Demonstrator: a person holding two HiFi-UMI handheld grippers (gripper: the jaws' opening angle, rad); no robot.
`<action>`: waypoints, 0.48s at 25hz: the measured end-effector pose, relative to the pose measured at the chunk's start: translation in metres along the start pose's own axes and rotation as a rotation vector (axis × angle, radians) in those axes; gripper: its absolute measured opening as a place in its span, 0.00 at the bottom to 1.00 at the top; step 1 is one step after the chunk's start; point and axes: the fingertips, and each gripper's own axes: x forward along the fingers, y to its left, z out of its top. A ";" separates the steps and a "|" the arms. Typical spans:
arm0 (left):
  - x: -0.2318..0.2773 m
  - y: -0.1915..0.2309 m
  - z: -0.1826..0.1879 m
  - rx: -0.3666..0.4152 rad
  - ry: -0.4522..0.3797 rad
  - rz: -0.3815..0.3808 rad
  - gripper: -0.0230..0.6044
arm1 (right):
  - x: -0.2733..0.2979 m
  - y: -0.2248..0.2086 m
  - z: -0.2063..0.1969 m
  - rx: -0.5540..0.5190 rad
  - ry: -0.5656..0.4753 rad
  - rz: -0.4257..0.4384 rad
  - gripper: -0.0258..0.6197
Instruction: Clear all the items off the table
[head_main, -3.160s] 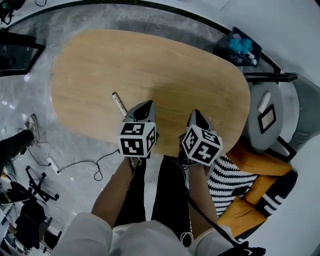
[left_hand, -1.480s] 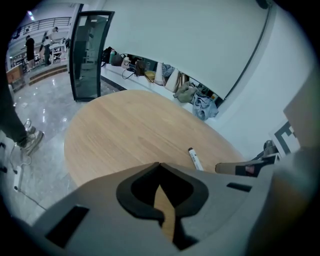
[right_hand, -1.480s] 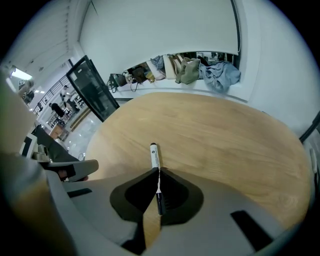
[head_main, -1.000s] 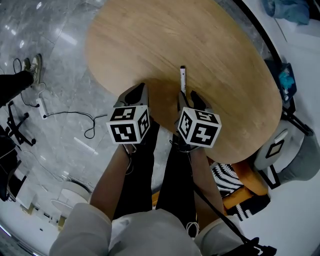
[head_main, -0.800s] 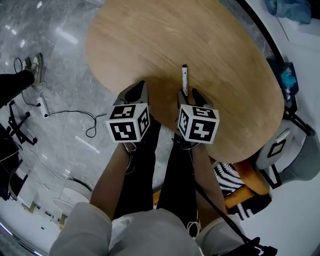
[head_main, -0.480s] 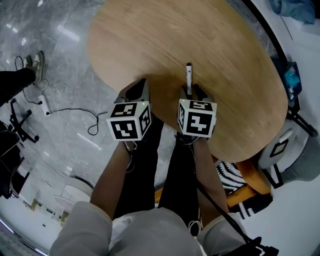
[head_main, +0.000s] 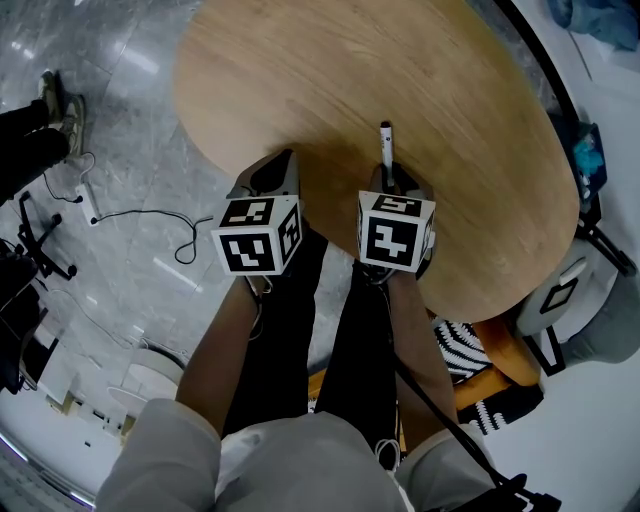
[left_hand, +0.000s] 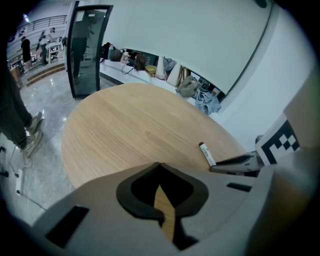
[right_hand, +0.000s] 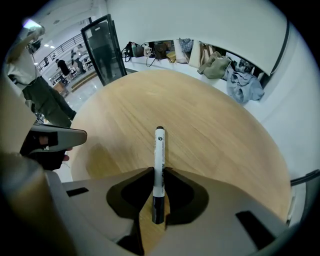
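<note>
A white marker with a black cap (head_main: 386, 145) lies on the oval wooden table (head_main: 330, 70), pointing away from me. My right gripper (head_main: 392, 182) stands over the marker's near end. In the right gripper view its jaws have just been closing, and they pinch the marker (right_hand: 159, 160) at the tips of the right gripper (right_hand: 159, 171). My left gripper (head_main: 275, 172) hovers at the table's near edge, to the left of the marker. In the left gripper view the left gripper (left_hand: 159, 165) is shut on nothing, and the marker (left_hand: 207, 154) shows at its right.
A chair with orange and striped cushions (head_main: 480, 375) stands close at my right, a grey chair (head_main: 590, 315) behind it. A cable (head_main: 170, 240) trails on the marble floor at left. Someone's shoes (head_main: 55, 95) are at the far left. Bags line the wall (right_hand: 210, 62).
My right gripper has rolled and slid forward over the marker's near end, and its jaws have closed on the marker. The left gripper has stayed put.
</note>
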 end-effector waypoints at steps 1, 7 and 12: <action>0.001 0.000 0.001 0.003 0.001 -0.001 0.05 | 0.000 -0.001 0.000 0.002 0.000 -0.001 0.17; 0.004 -0.007 0.003 0.026 0.005 -0.003 0.05 | -0.001 -0.001 0.001 0.015 -0.014 0.027 0.17; 0.004 -0.019 0.003 0.054 0.012 -0.012 0.05 | -0.010 -0.014 0.000 0.058 -0.067 0.022 0.16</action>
